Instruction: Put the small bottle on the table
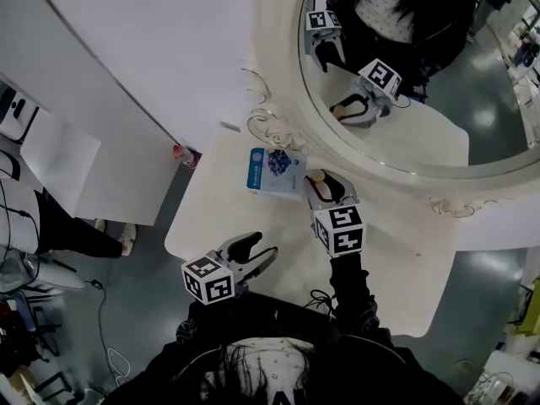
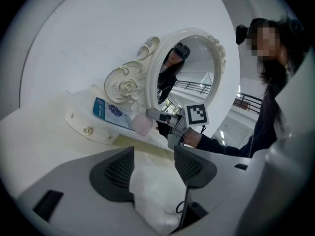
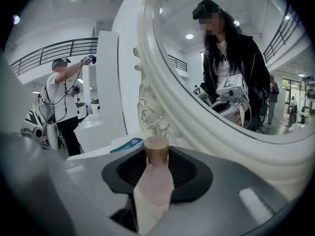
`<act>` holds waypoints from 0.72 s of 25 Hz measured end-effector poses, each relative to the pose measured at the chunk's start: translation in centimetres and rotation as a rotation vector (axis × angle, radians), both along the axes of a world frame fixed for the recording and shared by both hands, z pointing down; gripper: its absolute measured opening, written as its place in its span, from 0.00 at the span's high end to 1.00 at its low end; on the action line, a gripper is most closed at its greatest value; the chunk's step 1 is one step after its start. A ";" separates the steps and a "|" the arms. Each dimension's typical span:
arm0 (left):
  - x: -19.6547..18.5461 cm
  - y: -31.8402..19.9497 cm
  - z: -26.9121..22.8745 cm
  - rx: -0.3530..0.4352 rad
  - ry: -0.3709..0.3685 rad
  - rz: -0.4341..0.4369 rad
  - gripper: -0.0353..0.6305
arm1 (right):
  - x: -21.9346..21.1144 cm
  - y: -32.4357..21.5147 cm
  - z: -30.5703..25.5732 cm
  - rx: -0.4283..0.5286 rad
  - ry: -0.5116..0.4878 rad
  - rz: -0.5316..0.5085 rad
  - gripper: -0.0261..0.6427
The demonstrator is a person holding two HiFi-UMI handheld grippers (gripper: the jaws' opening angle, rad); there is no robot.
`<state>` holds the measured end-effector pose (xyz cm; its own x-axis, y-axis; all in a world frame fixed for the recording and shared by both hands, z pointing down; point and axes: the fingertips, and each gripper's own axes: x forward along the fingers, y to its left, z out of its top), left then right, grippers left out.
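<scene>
A: What is laid out, and why is it placed so?

B: A white table (image 1: 396, 251) is seen with an oval mirror (image 1: 422, 133) set along its far edge. The near part is thus left bare, and room for setting things down is judged ample.

A: And the grippers?

B: The right gripper (image 1: 325, 188) is reached out over the far part of the table, close to the mirror. Its jaws are closed on the bottle (image 3: 155, 181), which is gripped by its body so that the brown cap (image 3: 156, 149) is left free beyond the pads. The left gripper (image 1: 261, 248) is held back at the near left edge, out of the way. Its jaws are spread and nothing is held between them.

A: Where is the bottle, exactly?

B: It is held just right of a blue packet (image 1: 272, 170) that lies flat near the mirror's foot. Whether its base is touching the table cannot be told. It is judged to be carried low for setting down, and release is judged not yet done.

A: How many of each thing are counted?

B: One table, one mirror, two grippers, one packet, one bottle and one cap. Duplicates shown in the glass are taken as reflections and are not counted.
</scene>
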<state>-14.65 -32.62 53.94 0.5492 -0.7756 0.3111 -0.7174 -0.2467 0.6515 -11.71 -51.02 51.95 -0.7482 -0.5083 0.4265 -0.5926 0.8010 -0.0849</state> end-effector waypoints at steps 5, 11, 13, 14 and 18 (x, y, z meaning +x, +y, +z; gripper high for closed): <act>0.0 0.1 -0.3 0.006 0.004 -0.001 0.57 | -0.3 -0.8 0.1 0.035 -0.019 -0.013 0.74; 0.0 0.3 -0.8 0.019 0.005 0.003 0.57 | -0.7 -1.4 0.2 0.046 -0.035 0.002 0.74; 0.0 0.4 -1.1 0.023 0.000 0.005 0.57 | -0.7 -1.3 0.1 0.039 -0.044 0.014 0.73; 0.0 0.4 -1.3 0.026 -0.003 0.006 0.57 | -0.6 -1.2 0.0 0.035 -0.051 0.022 0.73; -0.2 0.5 -1.5 0.038 -0.011 0.004 0.57 | -0.4 -0.9 -1.1 0.029 -0.091 0.039 0.70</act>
<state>-14.84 -32.13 52.44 0.5491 -0.7846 0.2879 -0.7236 -0.2739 0.6335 -12.09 -51.91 50.87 -0.7624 -0.5490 0.3424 -0.6143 0.7805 -0.1164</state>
